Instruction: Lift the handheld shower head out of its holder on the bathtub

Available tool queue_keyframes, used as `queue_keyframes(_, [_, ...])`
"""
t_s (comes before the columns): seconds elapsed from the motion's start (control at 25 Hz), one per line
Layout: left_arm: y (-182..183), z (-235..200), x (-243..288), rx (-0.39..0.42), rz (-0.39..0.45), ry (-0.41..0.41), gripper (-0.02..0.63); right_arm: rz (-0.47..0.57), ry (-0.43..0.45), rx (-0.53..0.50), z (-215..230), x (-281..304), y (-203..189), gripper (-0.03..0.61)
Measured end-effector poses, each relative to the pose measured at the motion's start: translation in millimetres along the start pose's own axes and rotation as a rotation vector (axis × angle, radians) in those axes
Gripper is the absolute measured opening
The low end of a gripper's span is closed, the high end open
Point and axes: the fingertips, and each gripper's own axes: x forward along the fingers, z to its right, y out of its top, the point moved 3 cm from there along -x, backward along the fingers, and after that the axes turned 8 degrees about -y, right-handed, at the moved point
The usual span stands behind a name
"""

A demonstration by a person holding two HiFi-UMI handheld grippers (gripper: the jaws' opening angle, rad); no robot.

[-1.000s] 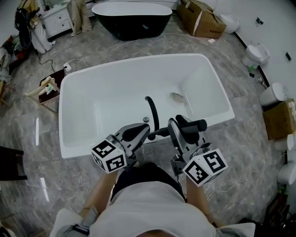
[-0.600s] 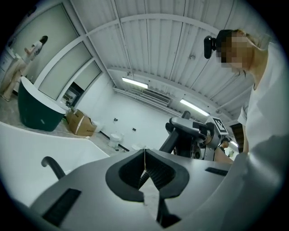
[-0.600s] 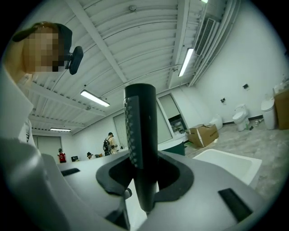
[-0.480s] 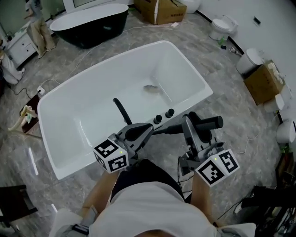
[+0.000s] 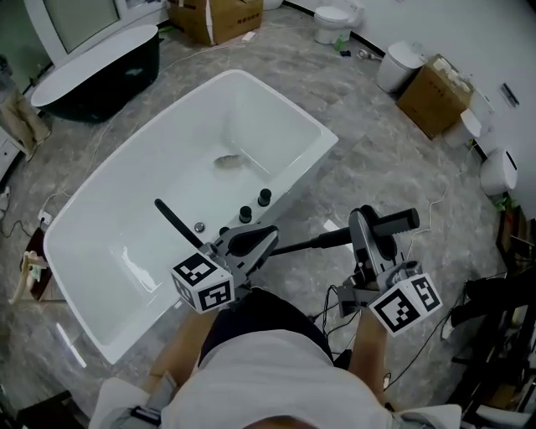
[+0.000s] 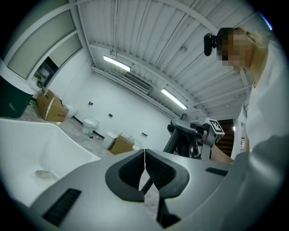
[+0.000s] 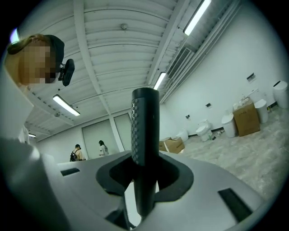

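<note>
Your right tongs (image 5: 363, 226) pinch the black handheld shower head (image 5: 400, 220) beside the white bathtub (image 5: 126, 219); your left tongs (image 5: 270, 235) are pressed together.

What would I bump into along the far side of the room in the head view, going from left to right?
Going right: black bathtub → first cardboard box → white toilet → second cardboard box.
</note>
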Motion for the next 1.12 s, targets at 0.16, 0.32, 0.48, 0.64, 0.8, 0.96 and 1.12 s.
queue_keyframes(0.16, [-3.3,10.5,33.1,0.008,-0.032,-0.066,0.012,0.045,-0.093,0.028,35.6,-27.8,15.6,0.117])
queue_keyframes(0.32, [-9.3,21.8,59.8,0.004,-0.059,-0.116,0.012,0.074,-0.177,0.039,65.9,-53.6,26.3,0.117])
queue_keyframes(0.48, [-18.9,28.6,75.1,-0.004,-0.084,-0.146,0.012,0.087,-0.226,0.044,84.2,-69.4,27.7,0.117])
queue_keyframes(0.64, [-30.6,34.3,85.6,-0.018,-0.108,-0.159,0.012,0.072,-0.237,0.051,94.9,-76.7,21.7,0.117])
queue_keyframes(0.8, [-40.8,38.5,93.9,-0.032,-0.12,-0.161,0.012,0.053,-0.248,0.038,102.9,-79.4,17.3,0.117])
queue_keyframes(0.96, [-45.6,38.3,97.4,-0.041,-0.124,-0.156,0.012,0.047,-0.244,0.023,104.6,-76.2,16.3,0.117])
queue_keyframes(1.12, [-46.1,37.0,98.9,-0.04,-0.127,-0.151,0.012,0.046,-0.243,0.023,106.3,-75.9,16.2,0.117])
